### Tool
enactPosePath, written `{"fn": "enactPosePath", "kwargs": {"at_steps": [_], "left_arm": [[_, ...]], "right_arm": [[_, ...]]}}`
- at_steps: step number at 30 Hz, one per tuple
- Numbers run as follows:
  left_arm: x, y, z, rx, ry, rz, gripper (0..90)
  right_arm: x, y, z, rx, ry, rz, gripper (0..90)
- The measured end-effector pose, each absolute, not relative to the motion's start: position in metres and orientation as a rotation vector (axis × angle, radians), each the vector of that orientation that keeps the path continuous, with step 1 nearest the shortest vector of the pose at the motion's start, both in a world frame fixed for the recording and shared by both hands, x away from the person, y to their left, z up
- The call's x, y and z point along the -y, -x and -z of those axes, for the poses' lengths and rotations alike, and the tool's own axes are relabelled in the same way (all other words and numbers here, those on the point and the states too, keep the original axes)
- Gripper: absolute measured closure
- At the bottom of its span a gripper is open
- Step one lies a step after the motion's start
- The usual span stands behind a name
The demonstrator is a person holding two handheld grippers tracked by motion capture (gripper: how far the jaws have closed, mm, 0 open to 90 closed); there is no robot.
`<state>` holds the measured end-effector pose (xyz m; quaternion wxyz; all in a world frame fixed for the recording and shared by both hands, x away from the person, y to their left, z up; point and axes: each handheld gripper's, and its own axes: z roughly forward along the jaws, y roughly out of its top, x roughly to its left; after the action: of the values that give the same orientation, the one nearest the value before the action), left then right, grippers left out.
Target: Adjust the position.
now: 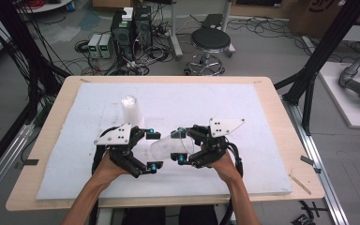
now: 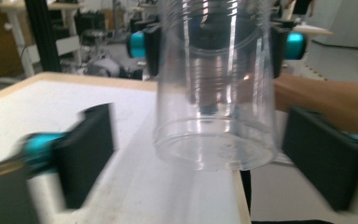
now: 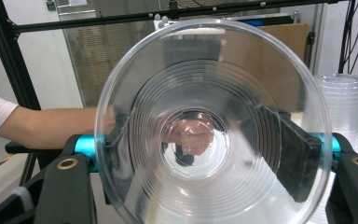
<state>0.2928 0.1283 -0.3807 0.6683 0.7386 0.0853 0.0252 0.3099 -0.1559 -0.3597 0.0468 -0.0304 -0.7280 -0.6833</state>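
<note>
Gripping clear cup (image 1: pixel 168 146) in right gripper (image 1: pixel 183 145), left gripper (image 1: pixel 153 151) spread wide

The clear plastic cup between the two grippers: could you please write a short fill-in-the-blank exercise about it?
1. The clear cup is gripped by the ____ gripper.
2. The left gripper has its jaws ____ on either side of the cup's base.
3. A stack of cups stands on the ____ pad.

Missing words: right; open; white

Blurred left tongs (image 2: pixel 200 154) (cup's (image 2: pixel 214 93) top cropped)
</note>
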Motion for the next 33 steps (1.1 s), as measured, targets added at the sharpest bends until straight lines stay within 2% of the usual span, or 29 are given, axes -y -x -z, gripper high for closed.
{"fn": "enactPosePath", "kwargs": {"at_steps": [7, 11, 15, 24, 33], "left_arm": [[-0.134, -0.291, 0.378, -0.21, -1.707, -0.072, 5.1], [-0.145, -0.286, 0.379, -0.261, -1.788, -0.12, 5.1], [-0.169, -0.282, 0.383, -0.385, -1.837, -0.191, 5.1], [-0.215, -0.276, 0.413, -0.646, -1.819, -0.345, 5.1], [-0.237, -0.273, 0.442, -0.814, -1.777, -0.447, 5.1]], "right_arm": [[0.158, -0.31, 0.359, 2.233, 0.103, 2.086, 31.6], [0.159, -0.31, 0.359, 2.284, 0.15, 2.065, 31.5], [0.163, -0.314, 0.356, 2.383, 0.269, 1.997, 31.5], [0.17, -0.329, 0.351, 2.588, 0.57, 1.788, 31.7], [0.164, -0.349, 0.342, 2.871, 0.891, 1.426, 32.3]]}}
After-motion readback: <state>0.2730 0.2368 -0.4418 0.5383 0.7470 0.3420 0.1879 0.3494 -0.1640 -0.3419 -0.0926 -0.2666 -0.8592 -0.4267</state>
